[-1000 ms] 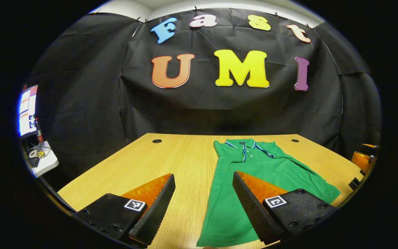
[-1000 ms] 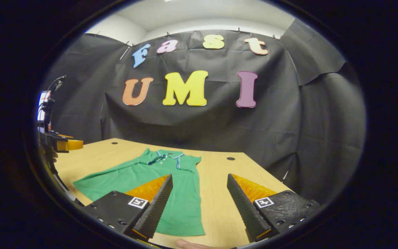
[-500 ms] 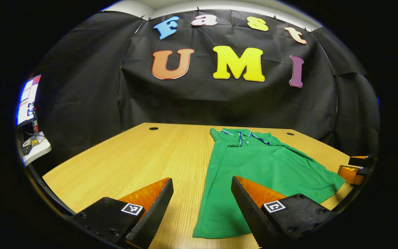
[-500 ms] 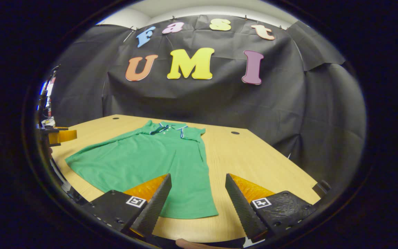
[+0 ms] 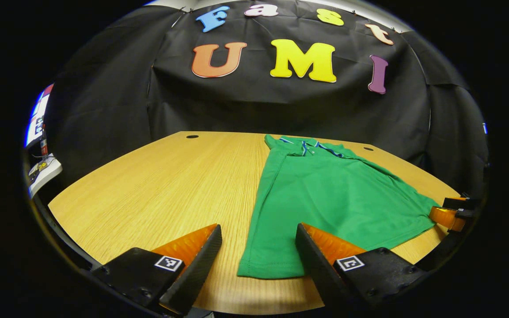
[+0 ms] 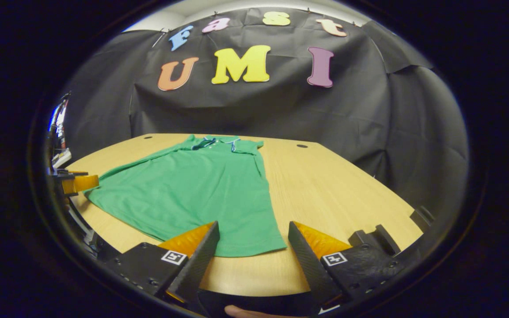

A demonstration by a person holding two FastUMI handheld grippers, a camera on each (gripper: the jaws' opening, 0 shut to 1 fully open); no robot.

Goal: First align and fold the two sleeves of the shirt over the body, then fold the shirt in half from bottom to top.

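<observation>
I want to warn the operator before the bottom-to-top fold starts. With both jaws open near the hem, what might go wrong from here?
The green shirt lies flat, sleeves apparently already folded in; both hem corners sit near the table's front edge.
1. The left gripper and right gripper may pinch a single layer, so the fold could sag.
2. Uneven lifting might skew the hem against the collar.
3. Dragging could undo the tucked sleeves.

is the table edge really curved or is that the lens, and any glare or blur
Lens: in the left gripper view the table bows like a disc, likewise in the right gripper view; shirt is sharp in both; soft glare on the near table edge, no motion blur.
</observation>
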